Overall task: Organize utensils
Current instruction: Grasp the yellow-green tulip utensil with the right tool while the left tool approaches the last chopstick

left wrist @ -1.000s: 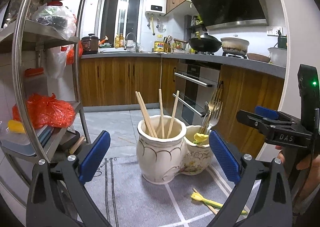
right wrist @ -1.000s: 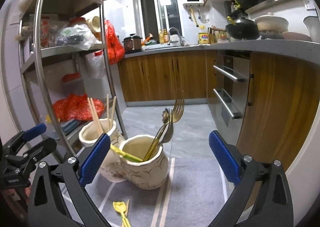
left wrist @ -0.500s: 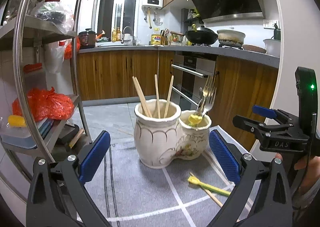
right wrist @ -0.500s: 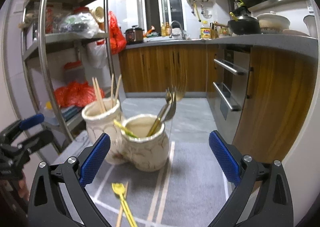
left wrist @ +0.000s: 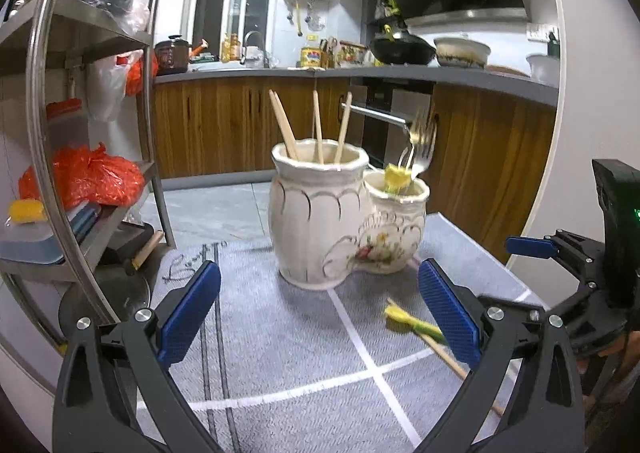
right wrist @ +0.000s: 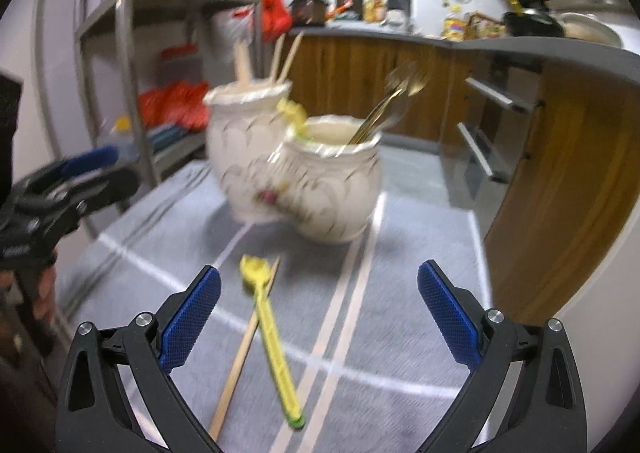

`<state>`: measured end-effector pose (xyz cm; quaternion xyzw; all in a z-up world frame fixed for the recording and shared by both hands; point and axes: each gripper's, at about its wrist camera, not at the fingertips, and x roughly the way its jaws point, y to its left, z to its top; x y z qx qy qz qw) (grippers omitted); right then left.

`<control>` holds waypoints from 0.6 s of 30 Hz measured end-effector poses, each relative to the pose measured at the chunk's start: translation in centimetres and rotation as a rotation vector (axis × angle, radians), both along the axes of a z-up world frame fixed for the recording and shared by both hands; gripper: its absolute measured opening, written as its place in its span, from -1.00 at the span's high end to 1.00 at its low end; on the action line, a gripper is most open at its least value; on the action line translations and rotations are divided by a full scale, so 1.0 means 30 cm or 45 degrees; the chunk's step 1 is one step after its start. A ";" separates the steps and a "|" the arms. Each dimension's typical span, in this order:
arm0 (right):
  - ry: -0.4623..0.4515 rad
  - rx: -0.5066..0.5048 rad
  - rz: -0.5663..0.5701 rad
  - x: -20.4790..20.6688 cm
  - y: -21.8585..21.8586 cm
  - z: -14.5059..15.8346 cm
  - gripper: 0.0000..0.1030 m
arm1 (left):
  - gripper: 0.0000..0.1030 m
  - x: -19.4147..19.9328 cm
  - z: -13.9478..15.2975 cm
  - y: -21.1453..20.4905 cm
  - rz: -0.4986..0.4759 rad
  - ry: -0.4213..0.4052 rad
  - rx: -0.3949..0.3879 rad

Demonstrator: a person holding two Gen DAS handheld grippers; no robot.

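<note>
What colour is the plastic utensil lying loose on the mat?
Yellow, the plastic utensil lies beside a wooden chopstick; clearest in the right wrist view.

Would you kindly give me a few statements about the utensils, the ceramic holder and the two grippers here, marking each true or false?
1. The wooden chopsticks stand in the taller cream ceramic pot. True.
2. The yellow plastic spoon on the grey mat is held by the right gripper. False: it lies loose beside a single wooden chopstick.
3. The left gripper is open and empty. True.
4. The metal forks lie on the mat. False: they stand in the shorter pot.
</note>
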<state>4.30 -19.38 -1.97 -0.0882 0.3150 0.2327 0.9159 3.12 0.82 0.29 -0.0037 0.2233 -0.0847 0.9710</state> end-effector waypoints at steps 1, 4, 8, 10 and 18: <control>0.012 -0.015 0.021 -0.006 0.009 -0.009 -0.89 | -0.89 0.000 -0.007 -0.003 -0.007 0.002 0.012; 0.038 -0.057 0.053 -0.011 0.029 -0.033 -0.75 | -0.89 0.000 -0.029 -0.014 -0.036 0.007 0.047; 0.117 -0.090 0.094 -0.003 0.039 -0.061 -0.15 | -0.89 0.001 -0.043 -0.016 -0.052 0.015 0.054; 0.149 -0.095 0.137 -0.002 0.046 -0.072 0.02 | -0.89 0.002 -0.044 -0.018 -0.055 0.017 0.053; 0.205 -0.140 0.195 -0.003 0.070 -0.099 0.42 | -0.89 0.005 -0.046 -0.020 -0.054 0.019 0.041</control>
